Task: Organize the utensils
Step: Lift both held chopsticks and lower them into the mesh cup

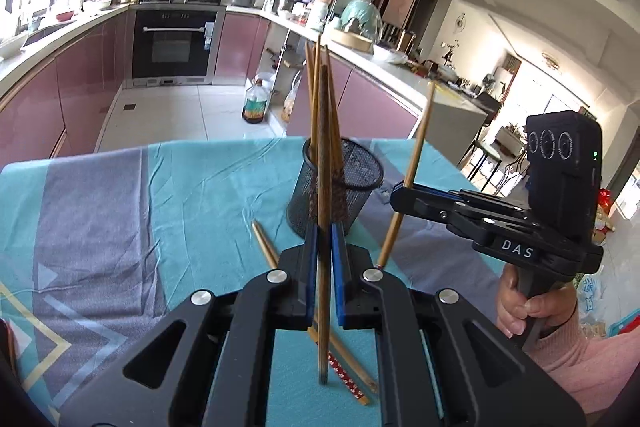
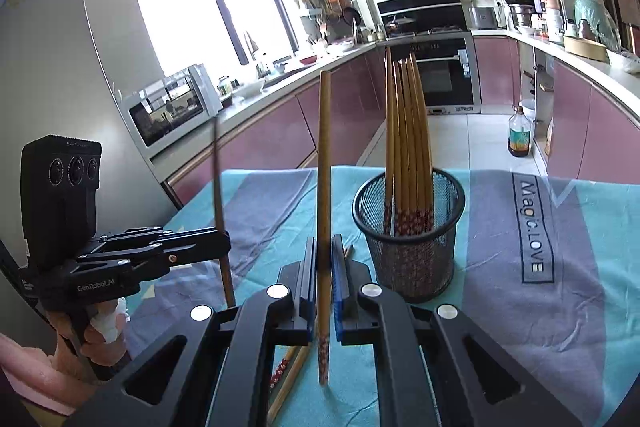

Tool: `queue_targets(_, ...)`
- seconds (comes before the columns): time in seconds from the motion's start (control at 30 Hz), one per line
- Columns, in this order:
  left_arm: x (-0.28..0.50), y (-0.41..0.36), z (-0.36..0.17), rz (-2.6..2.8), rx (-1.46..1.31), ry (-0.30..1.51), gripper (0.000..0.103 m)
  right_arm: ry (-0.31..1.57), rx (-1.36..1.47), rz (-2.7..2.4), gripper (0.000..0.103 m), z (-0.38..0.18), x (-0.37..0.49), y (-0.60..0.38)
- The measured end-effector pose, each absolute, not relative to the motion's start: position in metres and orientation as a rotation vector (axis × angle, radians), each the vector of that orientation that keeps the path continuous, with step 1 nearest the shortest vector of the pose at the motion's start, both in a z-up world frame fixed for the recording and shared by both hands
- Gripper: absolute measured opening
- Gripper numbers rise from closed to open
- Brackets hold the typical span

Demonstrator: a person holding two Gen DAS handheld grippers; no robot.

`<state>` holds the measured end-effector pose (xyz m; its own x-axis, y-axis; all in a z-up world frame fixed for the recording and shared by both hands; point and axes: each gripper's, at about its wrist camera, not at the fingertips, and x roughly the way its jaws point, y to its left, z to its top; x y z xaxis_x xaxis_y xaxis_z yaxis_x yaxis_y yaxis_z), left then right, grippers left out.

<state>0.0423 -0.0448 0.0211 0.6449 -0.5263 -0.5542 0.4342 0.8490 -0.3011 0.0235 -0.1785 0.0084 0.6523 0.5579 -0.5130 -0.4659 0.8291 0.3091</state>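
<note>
A black mesh cup [image 1: 360, 179] [image 2: 412, 251] stands on the teal and grey cloth with several wooden chopsticks [image 2: 408, 131] upright in it. My left gripper [image 1: 323, 231] is shut on one chopstick [image 1: 323, 327], held upright above the cloth just in front of the cup. My right gripper [image 2: 324, 251] is shut on another chopstick [image 2: 324, 155], also upright, left of the cup. Each gripper shows in the other's view: the right [image 1: 400, 195] with its chopstick [image 1: 416, 151], the left [image 2: 222, 243] with its own [image 2: 218, 179]. Loose chopsticks [image 1: 264, 239] [image 2: 288, 375] lie on the cloth beneath.
The cloth-covered table [image 1: 120, 207] ends at its far edge just behind the cup. Beyond it lies a kitchen floor with an oil bottle [image 1: 254, 103] and pink cabinets on both sides. A hand in a pink sleeve [image 1: 524, 307] grips the right tool's handle.
</note>
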Motion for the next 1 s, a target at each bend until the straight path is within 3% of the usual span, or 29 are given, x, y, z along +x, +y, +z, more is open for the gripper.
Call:
queue_targets(0.63, 0.066, -0.052, 0.103, -0.573, -0.170, 0.494, 0.007, 0.439, 0.118, 0.526, 0.006, 0.075, 0.040, -0.209)
queue_targets(1.0, 0.087, -0.072, 0.135, -0.547, -0.149, 0.445, 0.007, 0.403, 0.110, 0.484, 0.006, 0.088, 0.066, -0.220)
